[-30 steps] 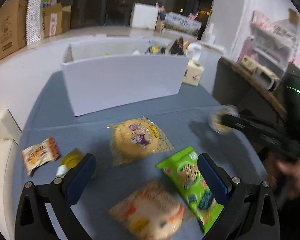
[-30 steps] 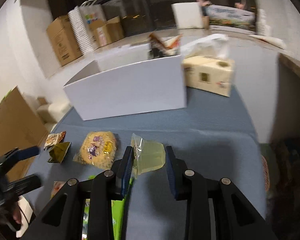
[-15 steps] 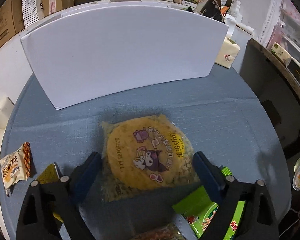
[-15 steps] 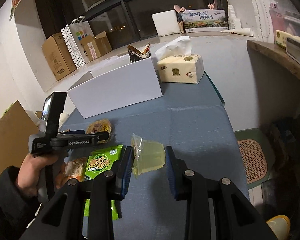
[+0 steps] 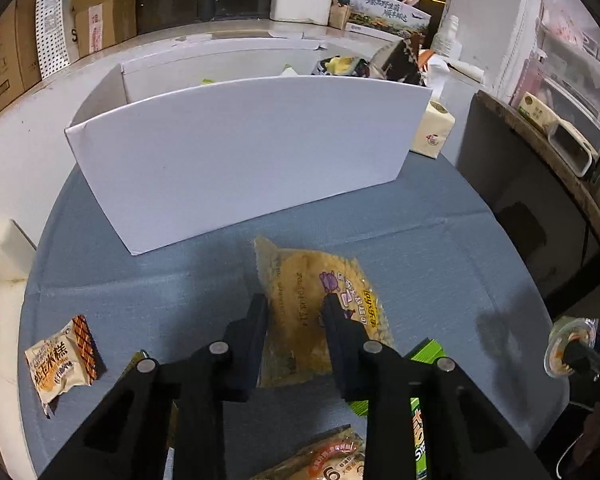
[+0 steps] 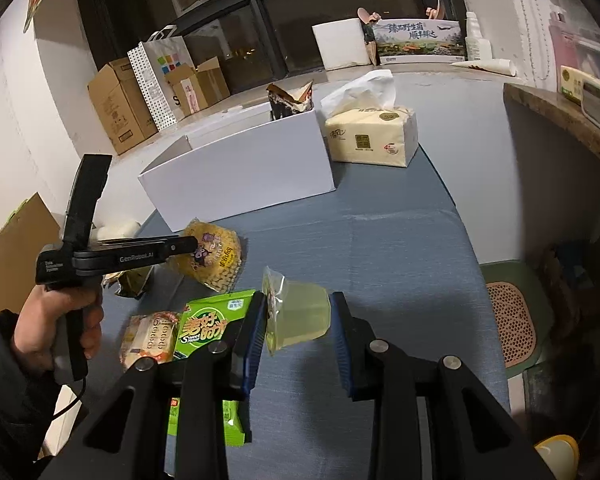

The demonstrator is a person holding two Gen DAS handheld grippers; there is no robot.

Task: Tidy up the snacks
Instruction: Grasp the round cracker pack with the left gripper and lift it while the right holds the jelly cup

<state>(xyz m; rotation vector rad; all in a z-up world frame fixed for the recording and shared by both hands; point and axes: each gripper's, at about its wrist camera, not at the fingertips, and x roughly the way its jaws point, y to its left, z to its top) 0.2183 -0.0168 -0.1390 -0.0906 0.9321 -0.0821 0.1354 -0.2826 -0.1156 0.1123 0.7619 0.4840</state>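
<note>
A yellow round snack packet [image 5: 300, 276] lies on the blue-grey table [image 5: 440, 264] in front of the white box [image 5: 240, 160]. My left gripper [image 5: 296, 308] is closing on it; the pads press its near part and the wrapper buckles between them. The right wrist view shows the same gripper [image 6: 188, 246] on the packet [image 6: 220, 260], a hand around its handle. My right gripper [image 6: 298, 312] is shut on a clear jelly cup [image 6: 300, 316], held above the table. That cup [image 5: 568, 344] also shows at the right edge of the left wrist view.
A green packet [image 6: 208, 324] and an orange bread packet [image 6: 150, 336] lie near the front edge. A small orange-and-white packet [image 5: 60, 360] sits at the left. A tissue pack [image 6: 372, 136] stands right of the box, which holds several snacks. Cardboard boxes line the far ledge.
My left gripper came down over the yellow packet, then its wide jaws closed onto it and bent the wrapper. The right gripper drew back from the box, still holding the jelly cup.
</note>
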